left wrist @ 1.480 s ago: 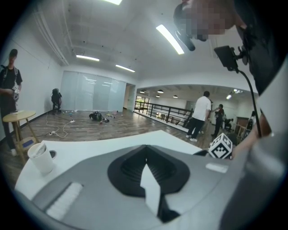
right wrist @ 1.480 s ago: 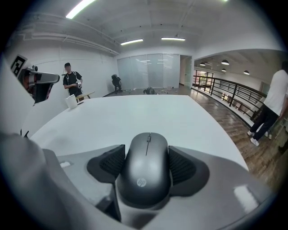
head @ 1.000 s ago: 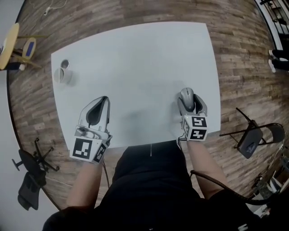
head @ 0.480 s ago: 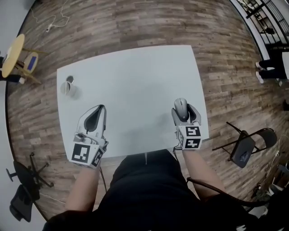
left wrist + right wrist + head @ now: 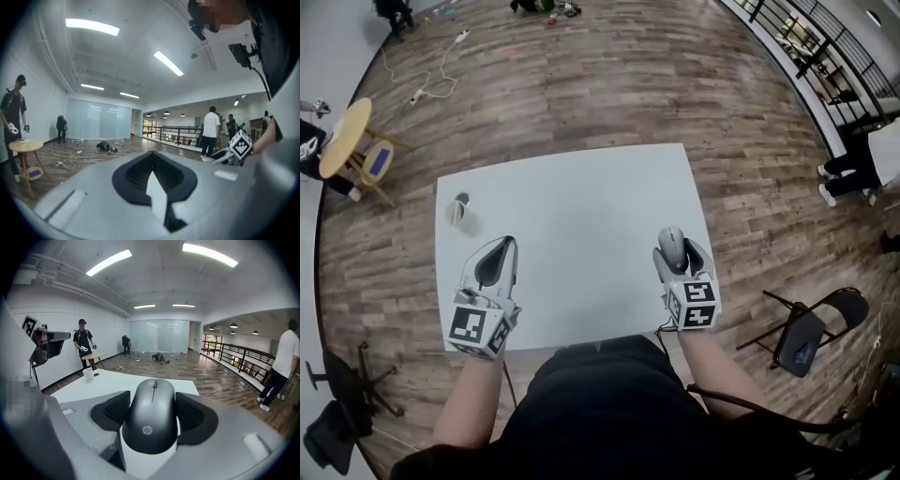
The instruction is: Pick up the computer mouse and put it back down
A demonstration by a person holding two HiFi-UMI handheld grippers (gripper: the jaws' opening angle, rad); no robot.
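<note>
White worktop on a plank floor in an open hall. Left tongs are pinched together and empty, with a cup ahead of them. Right tongs stand wide, clamping the mouse between them, its long axis along the tongs and its wheel end forward.

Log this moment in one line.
right tongs: shut on mouse | left tongs: shut, empty | mouse: held above table

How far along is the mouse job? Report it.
Done: the right tongs are shut on the computer mouse, which looks clear of the table. In hand: the mouse held there; the left tongs are shut and empty. Left: set the mouse back down on the table.
</note>
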